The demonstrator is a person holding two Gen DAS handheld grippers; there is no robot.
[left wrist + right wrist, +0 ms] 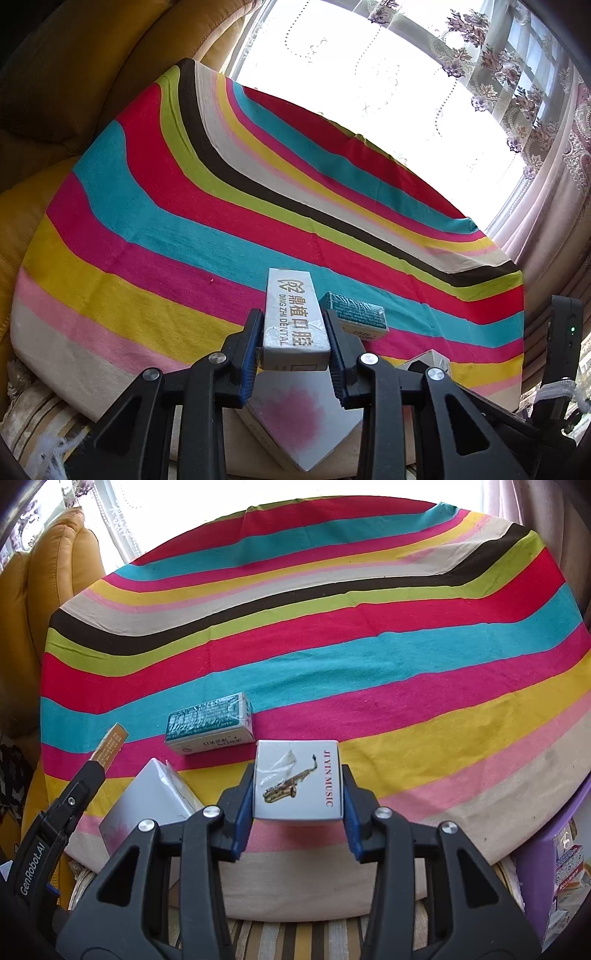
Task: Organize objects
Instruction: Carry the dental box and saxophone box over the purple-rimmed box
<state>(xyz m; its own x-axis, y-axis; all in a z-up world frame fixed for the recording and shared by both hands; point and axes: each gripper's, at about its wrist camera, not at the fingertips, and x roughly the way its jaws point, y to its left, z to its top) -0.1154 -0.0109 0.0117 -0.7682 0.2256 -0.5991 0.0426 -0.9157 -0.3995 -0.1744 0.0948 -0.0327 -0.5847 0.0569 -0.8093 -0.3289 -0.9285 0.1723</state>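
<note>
My left gripper (291, 323) is shut on a long grey box (291, 310) printed "DING ZHI DENTAL", held a little above the striped cloth (166, 229). Under it lies a flat white box with a pink stain (303, 417), also seen in the right wrist view (151, 805). A small teal box (354, 315) rests on the cloth just right of the grey box, and shows again from the right wrist (210, 725). My right gripper (298, 779) is shut on a white "JIYIN MUSIC" box with a saxophone picture (295, 779), its blue pads against both sides.
The striped cloth (369, 646) covers a round table. A yellow leather sofa (74, 74) stands along its left side, and curtains and a bright window (369, 74) lie behind. A purple bin (543, 867) with packets sits at the table's right edge.
</note>
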